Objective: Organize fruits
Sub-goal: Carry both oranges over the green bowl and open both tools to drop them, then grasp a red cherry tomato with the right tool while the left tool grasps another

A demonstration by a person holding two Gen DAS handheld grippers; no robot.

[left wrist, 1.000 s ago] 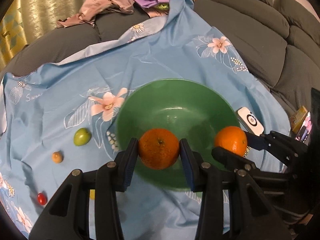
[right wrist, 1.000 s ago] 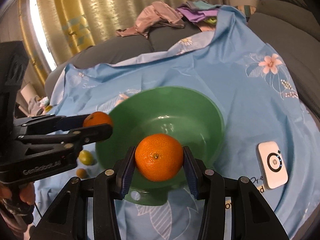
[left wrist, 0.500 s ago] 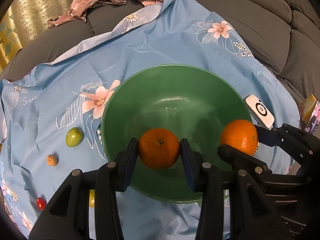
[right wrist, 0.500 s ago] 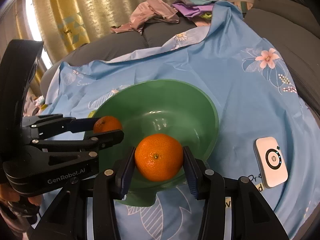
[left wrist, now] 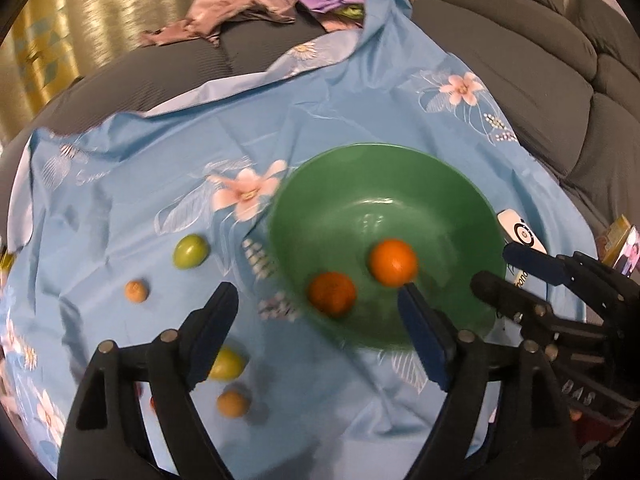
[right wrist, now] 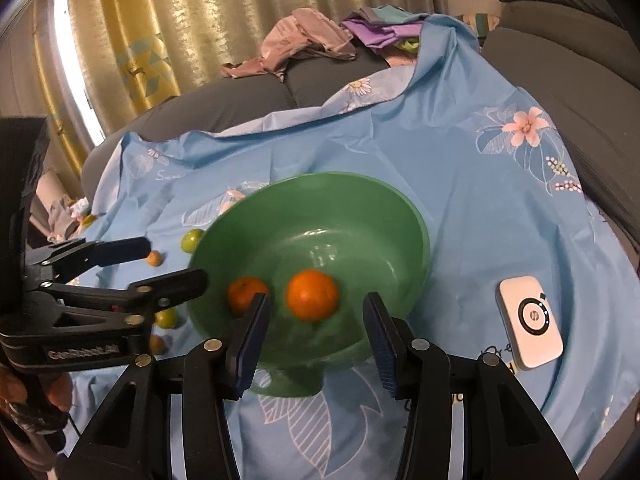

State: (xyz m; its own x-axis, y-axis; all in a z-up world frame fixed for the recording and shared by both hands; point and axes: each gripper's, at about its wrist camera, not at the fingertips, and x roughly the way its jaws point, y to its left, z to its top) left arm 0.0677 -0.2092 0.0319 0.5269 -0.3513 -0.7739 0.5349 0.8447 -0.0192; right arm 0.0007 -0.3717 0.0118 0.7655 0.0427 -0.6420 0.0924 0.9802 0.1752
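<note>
your left gripper is opening wide, empty; your right gripper stands parted, empty; two round oranges lie inside the smooth green bowl.

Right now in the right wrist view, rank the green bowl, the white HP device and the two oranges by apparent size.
1. Green bowl, largest by far.
2. White HP device.
3. The nearer orange.
4. The other orange, partly hidden by a finger and blurred; the two fruits may really match in size.
</note>
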